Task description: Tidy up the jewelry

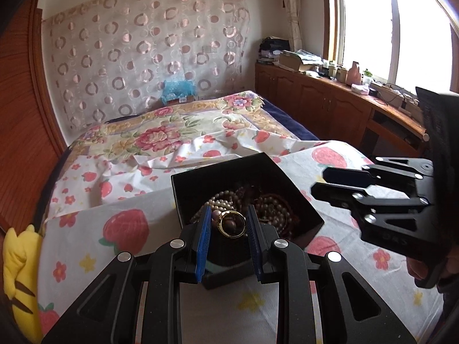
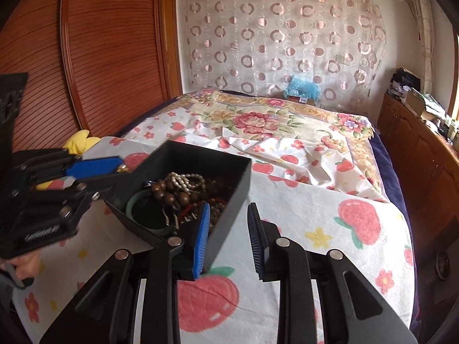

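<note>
A black open box point(image 1: 301, 197) sits on the strawberry-print sheet, holding pearl beads point(image 1: 222, 200) and brown bead strings point(image 1: 272, 206). My left gripper point(image 1: 229, 225) is shut on a gold ring point(image 1: 233, 224) and holds it at the box's near edge. In the right wrist view the same box point(image 2: 238, 192) shows pearls point(image 2: 183, 182), brown beads point(image 2: 169, 197) and a green bangle point(image 2: 134, 203). My right gripper point(image 2: 229, 238) is open and empty, its left finger point(image 2: 200, 240) against the box's right wall. The left gripper also shows in the right wrist view point(image 2: 94, 169).
The bed carries a floral quilt point(image 2: 258, 123) behind the strawberry-print sheet point(image 2: 330, 229). A yellow plush toy point(image 1: 20, 275) lies at the left bed edge. A wooden wardrobe point(image 2: 109, 57) stands left, and a cluttered wooden cabinet point(image 1: 330, 97) runs under the window on the right.
</note>
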`<act>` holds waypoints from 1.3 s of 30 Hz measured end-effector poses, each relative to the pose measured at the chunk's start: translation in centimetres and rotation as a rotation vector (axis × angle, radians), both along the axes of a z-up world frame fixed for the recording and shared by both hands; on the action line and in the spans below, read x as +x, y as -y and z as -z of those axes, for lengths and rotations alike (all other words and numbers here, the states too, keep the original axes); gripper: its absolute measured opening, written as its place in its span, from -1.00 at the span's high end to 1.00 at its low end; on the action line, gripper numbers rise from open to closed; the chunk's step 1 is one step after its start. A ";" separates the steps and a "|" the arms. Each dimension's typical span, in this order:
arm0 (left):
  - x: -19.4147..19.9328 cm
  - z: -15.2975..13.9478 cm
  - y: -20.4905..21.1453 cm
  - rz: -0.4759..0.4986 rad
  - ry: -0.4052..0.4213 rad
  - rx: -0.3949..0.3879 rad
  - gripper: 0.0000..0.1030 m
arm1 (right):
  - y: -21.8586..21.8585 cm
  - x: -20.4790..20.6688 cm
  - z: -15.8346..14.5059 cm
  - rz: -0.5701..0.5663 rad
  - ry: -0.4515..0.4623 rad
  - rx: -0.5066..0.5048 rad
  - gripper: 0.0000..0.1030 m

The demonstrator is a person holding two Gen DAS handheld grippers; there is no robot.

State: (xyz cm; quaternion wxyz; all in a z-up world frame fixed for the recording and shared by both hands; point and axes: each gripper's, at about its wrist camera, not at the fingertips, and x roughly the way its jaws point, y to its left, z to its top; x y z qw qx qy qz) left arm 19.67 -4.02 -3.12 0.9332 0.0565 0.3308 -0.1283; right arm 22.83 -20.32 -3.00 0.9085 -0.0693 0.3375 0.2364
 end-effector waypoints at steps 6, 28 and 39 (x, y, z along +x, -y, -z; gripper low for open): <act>3.2 0.7 -0.1 -0.028 -0.041 0.001 0.56 | 1.2 -0.1 0.5 0.015 -0.002 0.005 0.43; 2.5 -0.5 -1.2 -0.109 0.009 0.017 -0.61 | 1.6 -1.7 1.1 0.049 0.019 0.018 0.43; -1.9 -1.9 -2.0 -0.133 0.055 -0.003 -0.85 | 1.2 -2.3 0.8 0.111 0.055 0.016 -0.66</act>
